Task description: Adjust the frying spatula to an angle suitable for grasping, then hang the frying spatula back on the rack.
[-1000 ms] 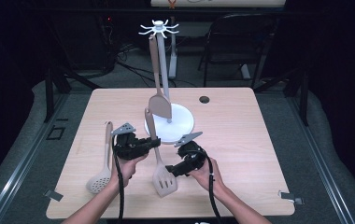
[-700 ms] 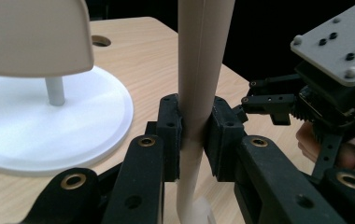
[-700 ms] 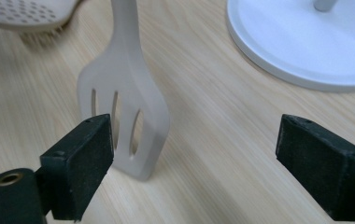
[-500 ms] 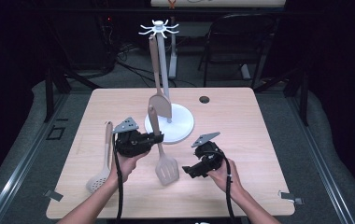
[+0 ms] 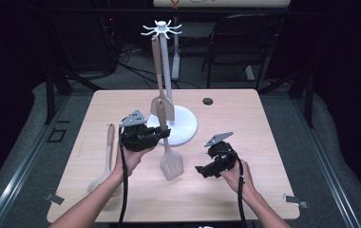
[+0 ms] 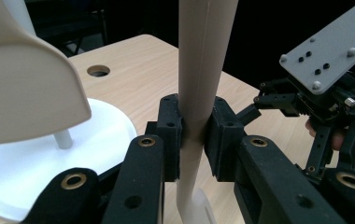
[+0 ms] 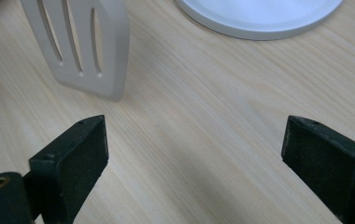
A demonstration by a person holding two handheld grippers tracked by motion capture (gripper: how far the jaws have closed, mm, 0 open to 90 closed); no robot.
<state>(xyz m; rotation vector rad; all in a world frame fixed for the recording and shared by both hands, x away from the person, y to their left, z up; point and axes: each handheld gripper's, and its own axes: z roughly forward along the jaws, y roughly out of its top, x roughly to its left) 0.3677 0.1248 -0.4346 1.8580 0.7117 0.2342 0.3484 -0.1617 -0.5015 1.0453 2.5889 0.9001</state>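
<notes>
Beige plastic or silicone, by the look of it, the slotted spatula (image 5: 167,147) sits just left of centre in the high view, its handle clamped in the left tongs (image 5: 162,133) and its blade (image 7: 84,44) hanging low toward the wooden surface (image 5: 264,190); whether the blade's tip touches cannot be told. In the left gripper view the pads (image 6: 171,135) squeeze the handle (image 6: 199,93) from both sides, a little below its middle. The right tongs (image 5: 200,170) rest lower right of centre, spread wide and holding nothing, with bare wood between their pads (image 7: 73,154). Behind the spatula stands a white rack (image 5: 169,80) on a round base (image 5: 185,126), a second beige turner (image 5: 158,71) already hanging from its hooks. Another utensil (image 5: 105,159) lies at the lower left. The spatula likely weighs little and stays stiff along the handle, though smooth enough to swivel in a single pinch; a grip nearer the hanging hole at the top end would probably steady it for hooking.
</notes>
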